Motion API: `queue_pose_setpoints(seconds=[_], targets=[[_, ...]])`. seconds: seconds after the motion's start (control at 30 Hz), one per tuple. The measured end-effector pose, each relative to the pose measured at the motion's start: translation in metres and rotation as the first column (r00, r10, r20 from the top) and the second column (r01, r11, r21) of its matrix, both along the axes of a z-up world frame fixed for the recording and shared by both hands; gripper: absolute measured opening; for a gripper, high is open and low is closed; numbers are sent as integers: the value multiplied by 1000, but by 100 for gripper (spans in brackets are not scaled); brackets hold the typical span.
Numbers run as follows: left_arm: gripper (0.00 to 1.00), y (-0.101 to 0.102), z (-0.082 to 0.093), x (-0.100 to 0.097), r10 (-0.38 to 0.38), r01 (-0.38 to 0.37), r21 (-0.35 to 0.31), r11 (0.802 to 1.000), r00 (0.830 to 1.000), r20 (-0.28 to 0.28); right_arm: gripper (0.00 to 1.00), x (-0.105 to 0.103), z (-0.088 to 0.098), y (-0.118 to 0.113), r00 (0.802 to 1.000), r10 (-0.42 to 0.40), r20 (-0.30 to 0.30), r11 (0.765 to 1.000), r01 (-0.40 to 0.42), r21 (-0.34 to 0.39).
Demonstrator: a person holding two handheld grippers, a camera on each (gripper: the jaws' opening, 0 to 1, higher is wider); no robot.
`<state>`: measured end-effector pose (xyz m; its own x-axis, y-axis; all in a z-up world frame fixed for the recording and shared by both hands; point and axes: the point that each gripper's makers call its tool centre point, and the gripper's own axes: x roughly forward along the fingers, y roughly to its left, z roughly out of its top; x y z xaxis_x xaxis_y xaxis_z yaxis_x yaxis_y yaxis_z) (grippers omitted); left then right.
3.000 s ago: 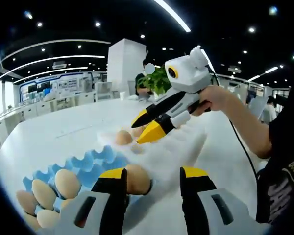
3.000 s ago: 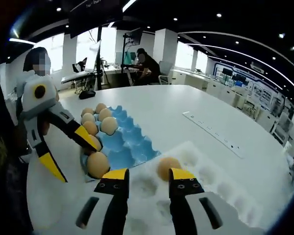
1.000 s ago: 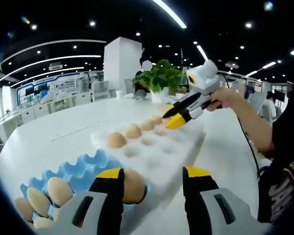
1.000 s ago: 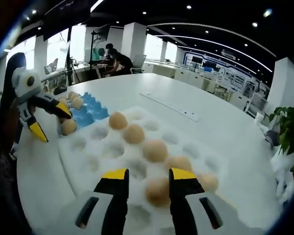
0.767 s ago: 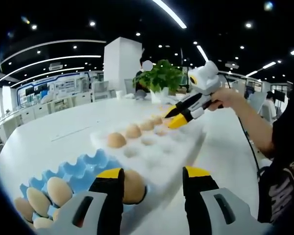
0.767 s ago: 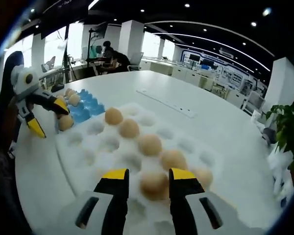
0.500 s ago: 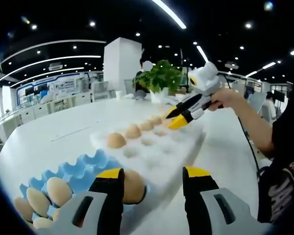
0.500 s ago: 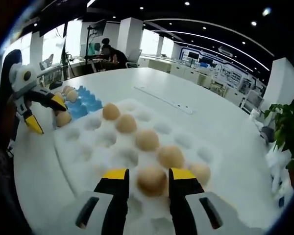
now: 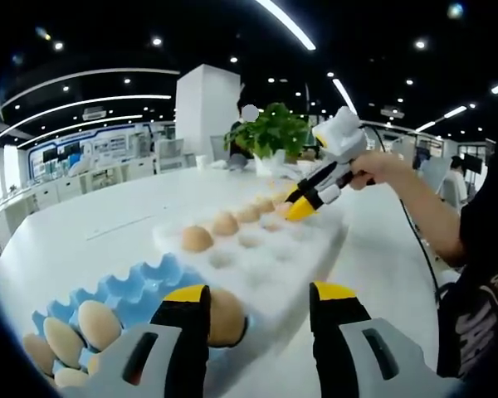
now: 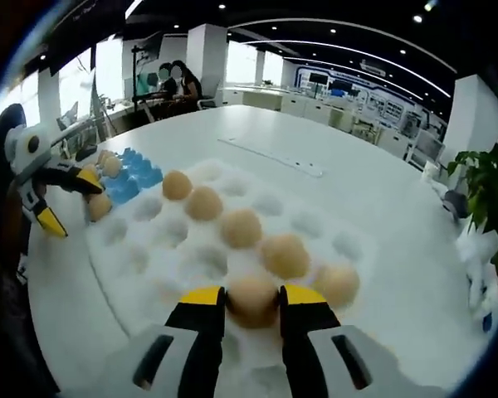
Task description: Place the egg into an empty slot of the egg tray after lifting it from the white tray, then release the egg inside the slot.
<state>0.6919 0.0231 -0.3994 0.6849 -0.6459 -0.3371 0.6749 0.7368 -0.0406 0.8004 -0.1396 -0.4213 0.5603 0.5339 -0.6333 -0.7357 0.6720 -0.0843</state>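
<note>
Broad, round, smooth white table [image 10: 373, 207] underneath everything, matte and bare across its far side. On it, a white tray [image 10: 149, 265] of soft-looking foam, rectangular, dimpled with rows of shallow round cups; seen also in the left gripper view [image 9: 270, 261]. Just beside the tray's end, a blue egg tray [image 9: 137, 286] of moulded pulp with peaked dividers, holding tan eggs in its near cups [image 9: 98, 322].

In the right gripper view, a diagonal row of five brown eggs along the white tray [image 10: 241, 228], smooth and matte, each rounded top up. Right gripper [image 10: 251, 308], black jaws tipped yellow, jaws drawn narrow against both sides of an egg [image 10: 251, 298] seated in a near cup of the white tray; long axis hard to judge from here. In the left gripper view that same gripper [image 9: 315, 192] low over the far end of the white tray, held by a hand [image 9: 380, 166], white body above the yellow tips.

Left gripper [image 9: 256, 305] with jaws spread wide, gripping nothing; a brown egg [image 9: 224, 315] in the blue tray's corner cup just behind its left jaw, partly hidden. Seen small in the right gripper view [image 10: 62, 199] at the blue tray's edge.

Beyond the table, a leafy green plant [image 9: 270, 133] in a white pot.

On a dark sleeve at the right edge, pale lettering [image 9: 485, 311], too blurred to read.
</note>
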Motion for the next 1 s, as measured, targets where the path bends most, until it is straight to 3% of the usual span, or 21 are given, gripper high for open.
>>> queue_pose_setpoints(seconds=[0.47,1.0], targets=[[48,1,-1,0,0,0,-2,1000,1000,-2,27,5,2,-1,1000,-10,24,1000,10,11],[47,0,0,-1,-6,7,14,1000,1000,-3,27,-1,23,11,997,20,69,999,-23,45]])
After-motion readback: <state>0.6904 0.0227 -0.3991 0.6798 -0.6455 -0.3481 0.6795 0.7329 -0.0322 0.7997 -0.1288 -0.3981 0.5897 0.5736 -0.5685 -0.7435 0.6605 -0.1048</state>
